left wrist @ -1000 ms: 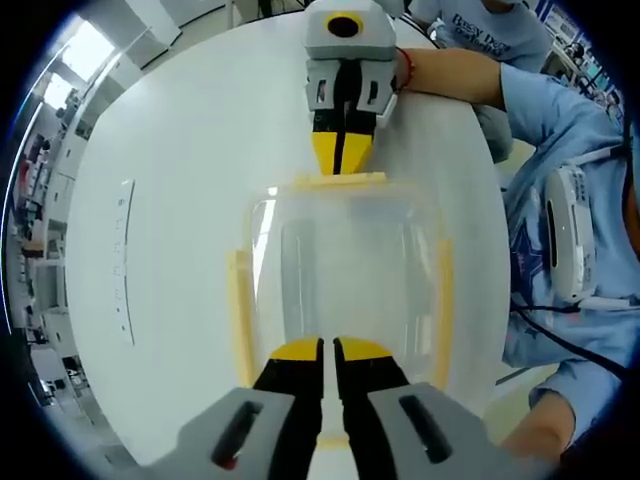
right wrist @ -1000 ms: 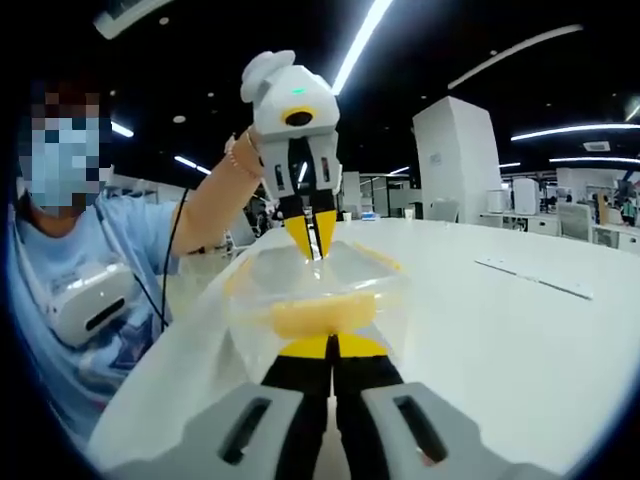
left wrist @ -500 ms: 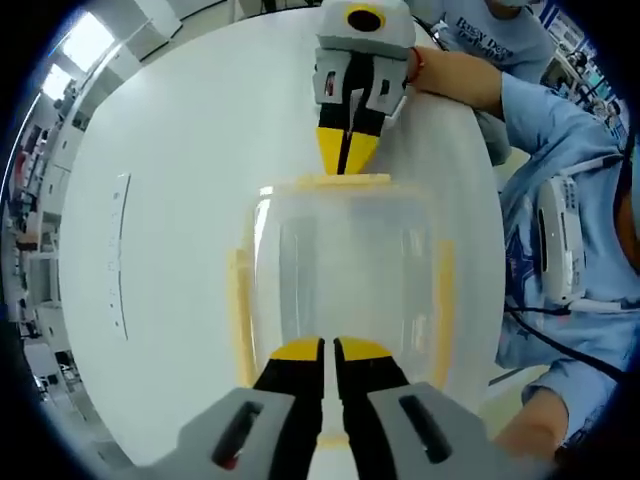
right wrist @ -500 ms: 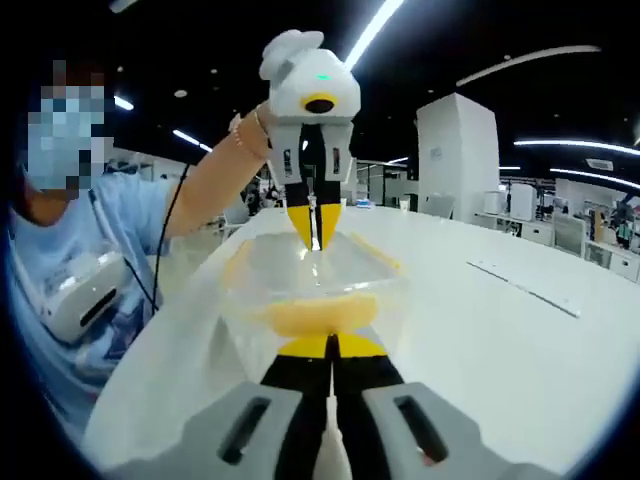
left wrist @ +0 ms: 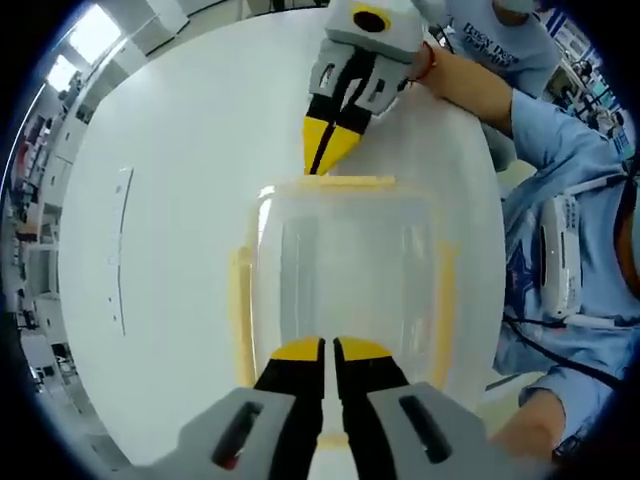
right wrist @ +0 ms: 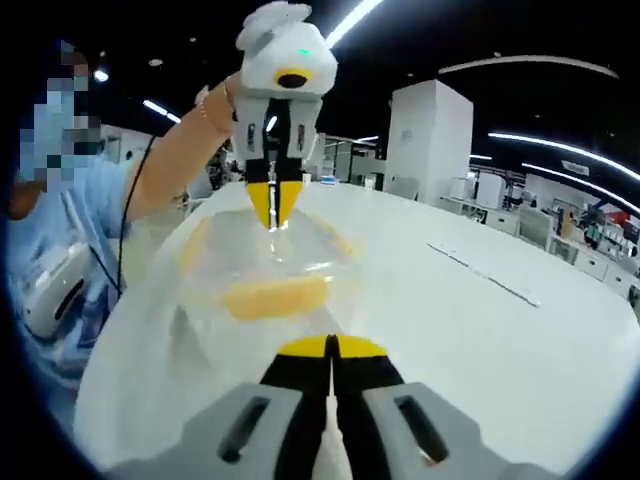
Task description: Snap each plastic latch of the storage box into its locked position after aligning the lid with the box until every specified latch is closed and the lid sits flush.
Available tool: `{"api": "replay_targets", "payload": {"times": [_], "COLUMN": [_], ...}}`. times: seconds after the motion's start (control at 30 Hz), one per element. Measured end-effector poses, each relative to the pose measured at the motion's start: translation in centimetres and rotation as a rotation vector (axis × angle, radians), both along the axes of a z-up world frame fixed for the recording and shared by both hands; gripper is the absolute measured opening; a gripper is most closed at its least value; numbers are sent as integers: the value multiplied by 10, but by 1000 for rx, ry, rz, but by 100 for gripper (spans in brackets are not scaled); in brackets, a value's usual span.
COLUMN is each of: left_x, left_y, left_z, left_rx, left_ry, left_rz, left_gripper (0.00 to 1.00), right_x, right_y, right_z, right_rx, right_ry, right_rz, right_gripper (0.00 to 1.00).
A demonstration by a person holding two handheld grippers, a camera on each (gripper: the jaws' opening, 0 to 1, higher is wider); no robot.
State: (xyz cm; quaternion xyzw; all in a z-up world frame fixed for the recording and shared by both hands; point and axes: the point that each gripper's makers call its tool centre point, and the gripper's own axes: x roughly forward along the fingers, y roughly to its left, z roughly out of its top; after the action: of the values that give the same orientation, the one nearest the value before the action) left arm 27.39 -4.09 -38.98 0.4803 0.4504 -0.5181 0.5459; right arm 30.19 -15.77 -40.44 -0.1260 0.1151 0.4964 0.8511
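Storage box (left wrist: 345, 285), clear plastic with lid (left wrist: 340, 250) on top, sits on white table (left wrist: 180, 200) directly ahead of the left gripper (left wrist: 328, 352), whose jaws are pressed together with tips over the near edge of the lid; whether they touch it, cannot tell. Yellow latches: far latch (left wrist: 340, 182) at the end away from the left gripper, side latches (left wrist: 240, 305) along both long sides, all looking flat against the box wall, though the fisheye makes it hard to confirm they are fully snapped. Near latch is hidden under the left jaws in that view. In the right gripper view the same box (right wrist: 255, 290) lies ahead of the right gripper (right wrist: 330, 348), jaws also pressed together, holding nothing, tips near but apart from the yellow latch (right wrist: 272, 297) on its end. The right gripper (left wrist: 325, 150) shows from the left gripper view as tilted, tip just beyond the far latch, not on it. Left gripper (right wrist: 270, 205) seen from the other side points down at the far end of the lid. Judgement: lid looks seated, step in hand is pressing end latches closed; right-end latch seems done or about to be checked. Next move likely calls for a firm downward push on any latch not flush, with the other gripper bracing the lid so the box does not slide. Person in blue sleeve (left wrist: 560, 150) beside the table.
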Motion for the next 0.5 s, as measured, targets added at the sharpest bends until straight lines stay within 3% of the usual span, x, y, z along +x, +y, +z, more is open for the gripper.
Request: {"api": "replay_targets", "payload": {"times": [0.03,0.2,0.33,0.37,0.5], "left_x": [0,1,0,0,0], "left_y": [0,0,0,0,1], "left_z": [0,1,2,2,3], "left_rx": [-7,-36,-46,-50,-86], "left_ry": [0,11,11,13,36], "left_rz": [2,3,-11,-11,-7], "left_gripper": [3,3,3,3,2], "right_x": [4,-2,-2,-4,-11], "right_y": [-7,0,2,18,46], "right_z": [2,20,24,37,50], "right_rx": [-40,-53,-54,-115,-159], "right_ry": [-22,-47,-55,-78,-79], "right_rz": [-32,-12,-7,19,81], "right_gripper": [0,0,0,0,0]}}
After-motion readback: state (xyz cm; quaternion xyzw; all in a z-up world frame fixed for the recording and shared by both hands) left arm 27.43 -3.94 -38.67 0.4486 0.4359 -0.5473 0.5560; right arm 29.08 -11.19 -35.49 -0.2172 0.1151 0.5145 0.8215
